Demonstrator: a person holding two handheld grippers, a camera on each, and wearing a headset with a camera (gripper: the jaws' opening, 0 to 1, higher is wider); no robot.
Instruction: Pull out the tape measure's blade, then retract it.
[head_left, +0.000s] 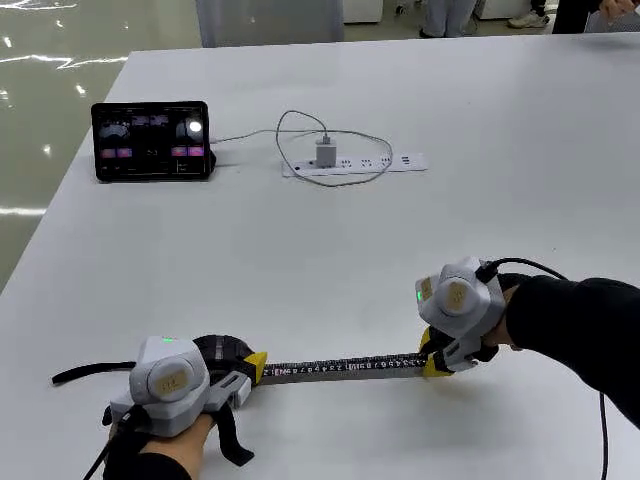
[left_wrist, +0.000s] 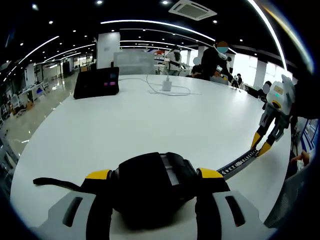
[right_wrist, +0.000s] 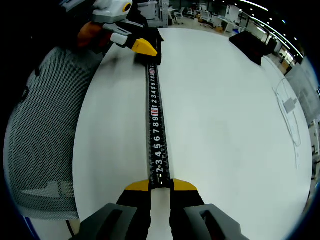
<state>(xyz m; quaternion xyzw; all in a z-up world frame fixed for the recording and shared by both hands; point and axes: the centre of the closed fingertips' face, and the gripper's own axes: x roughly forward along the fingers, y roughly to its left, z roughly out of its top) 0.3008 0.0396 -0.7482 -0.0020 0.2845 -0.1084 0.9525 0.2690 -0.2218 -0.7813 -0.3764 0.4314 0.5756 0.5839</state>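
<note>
1 tablet (head_left: 152, 140), 1 charger (head_left: 326, 153) beyond blade (head_left: 340, 368)

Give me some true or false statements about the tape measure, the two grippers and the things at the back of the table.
1. The left gripper grips the tape measure's black case. True.
2. The blade is fully wound in. False: it stretches over the table to the right gripper.
3. The right gripper is shut on the blade's end. True.
4. The tablet has a dark screen. False: it is lit.
5. A charger sits in the power strip. True.
</note>
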